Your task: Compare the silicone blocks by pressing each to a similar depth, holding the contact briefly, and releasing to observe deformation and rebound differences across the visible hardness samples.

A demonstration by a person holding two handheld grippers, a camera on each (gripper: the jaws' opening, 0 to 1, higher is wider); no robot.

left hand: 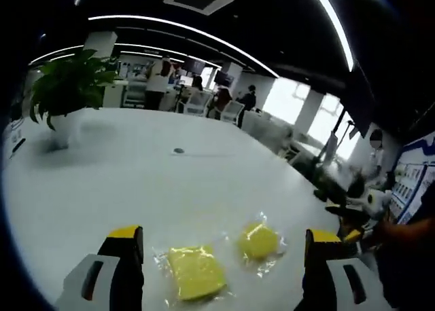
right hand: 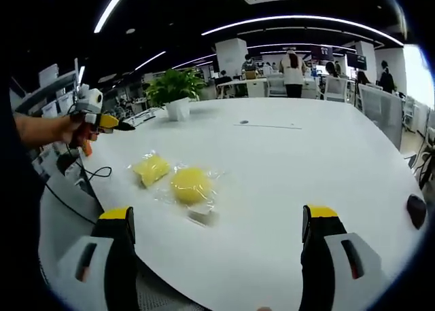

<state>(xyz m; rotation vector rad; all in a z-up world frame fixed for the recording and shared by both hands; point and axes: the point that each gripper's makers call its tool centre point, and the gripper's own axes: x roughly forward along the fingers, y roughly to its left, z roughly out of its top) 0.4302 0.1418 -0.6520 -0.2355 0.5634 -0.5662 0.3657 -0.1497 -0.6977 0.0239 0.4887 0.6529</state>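
Two yellow silicone blocks lie on the white table [left hand: 136, 189], each in a clear plastic bag. In the left gripper view the squarish block [left hand: 197, 273] sits between my left gripper's [left hand: 223, 257] jaws, and the round block [left hand: 258, 241] lies just right of it. The left gripper is open, holds nothing and stands above the table. In the right gripper view the round block [right hand: 189, 185] and the squarish block [right hand: 151, 168] lie ahead and to the left of my right gripper [right hand: 219, 233]. That gripper is open wide and holds nothing.
A potted plant [left hand: 68, 87] [right hand: 173, 87] stands at the table's far side. A small cable port [left hand: 179, 150] [right hand: 243, 122] sits mid-table. A dark object [right hand: 416, 210] lies near the right edge. A black cable [right hand: 88, 172] hangs off the left edge. People and chairs are behind.
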